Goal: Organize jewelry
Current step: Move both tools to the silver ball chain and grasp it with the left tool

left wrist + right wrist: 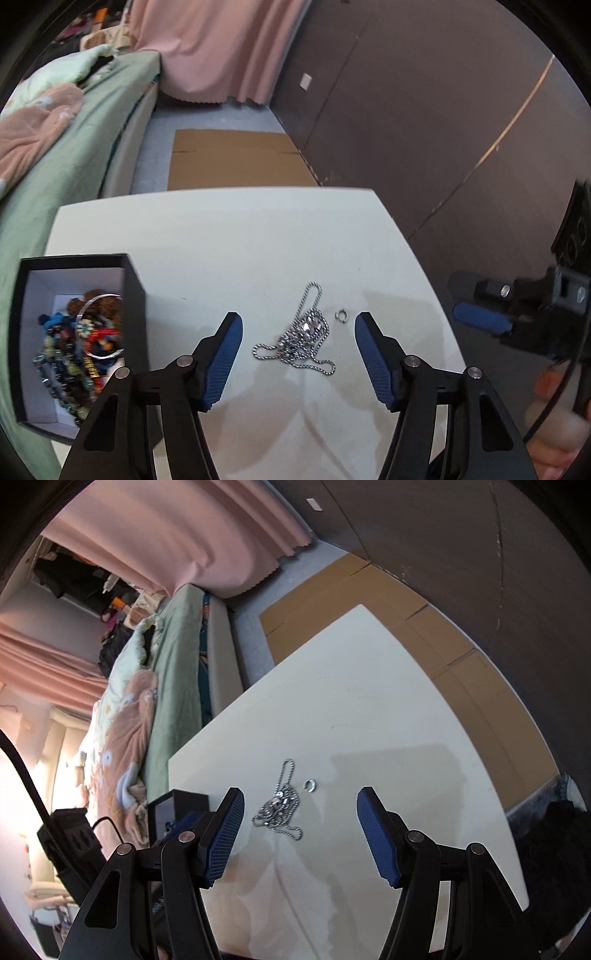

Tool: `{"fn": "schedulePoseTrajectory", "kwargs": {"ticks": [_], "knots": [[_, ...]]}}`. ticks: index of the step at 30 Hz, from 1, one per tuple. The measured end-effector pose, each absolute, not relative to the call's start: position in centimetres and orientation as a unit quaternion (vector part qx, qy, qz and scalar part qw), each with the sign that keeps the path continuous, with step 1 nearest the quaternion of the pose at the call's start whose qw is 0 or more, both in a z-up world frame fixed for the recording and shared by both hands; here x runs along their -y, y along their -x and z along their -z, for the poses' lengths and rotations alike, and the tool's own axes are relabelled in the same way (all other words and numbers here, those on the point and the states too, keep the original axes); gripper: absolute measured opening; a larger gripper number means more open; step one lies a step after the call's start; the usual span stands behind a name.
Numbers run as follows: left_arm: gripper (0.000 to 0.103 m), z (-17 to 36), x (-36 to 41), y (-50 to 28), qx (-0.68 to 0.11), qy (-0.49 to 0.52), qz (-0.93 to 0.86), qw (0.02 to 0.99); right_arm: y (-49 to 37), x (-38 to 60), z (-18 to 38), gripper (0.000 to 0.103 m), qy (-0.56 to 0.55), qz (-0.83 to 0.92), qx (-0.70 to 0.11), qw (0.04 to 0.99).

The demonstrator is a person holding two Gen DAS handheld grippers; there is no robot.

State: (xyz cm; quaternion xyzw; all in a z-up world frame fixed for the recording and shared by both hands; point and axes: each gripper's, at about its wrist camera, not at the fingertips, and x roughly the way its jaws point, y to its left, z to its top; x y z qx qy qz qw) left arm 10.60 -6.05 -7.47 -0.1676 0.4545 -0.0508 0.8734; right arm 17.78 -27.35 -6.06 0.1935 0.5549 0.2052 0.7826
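The left gripper (298,354) had black plastic linkage arms joined by round silver pivot screws, and its fingers (225,363) carried ribbed blue rubber pads. The right gripper (300,830) matched it, with a black cable (22,775) trailing alongside.

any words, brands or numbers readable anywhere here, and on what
No text can be read in either view.
Gold tag among the beads in the black box: it may carry marks, too small and blurred to read.
Pale plate on the dark wall: blank as far as can be seen.
Silver chain and small ring on the white table: no markings visible.
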Motion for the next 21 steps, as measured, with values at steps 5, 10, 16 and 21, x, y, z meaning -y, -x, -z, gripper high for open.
{"fn": "schedulePoseTrajectory", "kwargs": {"ticks": [5, 10, 16, 21], "knots": [[0.064, 9.3, 7.5, -11.7, -0.479, 0.14, 0.057, 0.865, -18.4, 27.7, 6.2, 0.064, -0.194, -0.199, -0.56, 0.781], [0.062, 10.9, 8.4, -12.6, -0.501, 0.118, 0.057, 0.855, -19.1, 27.4, 6.9, 0.064, -0.185, -0.188, -0.575, 0.775], [0.056, 11.5, 9.3, -12.8, -0.497, 0.073, 0.05, 0.863, -19.7, 26.8, 7.5, 0.064, -0.174, -0.181, -0.585, 0.771], [0.013, 11.5, 8.6, -12.8, -0.5, 0.058, 0.042, 0.863, -19.7, 25.9, 8.0, 0.064, -0.16, -0.181, -0.592, 0.769]]}}
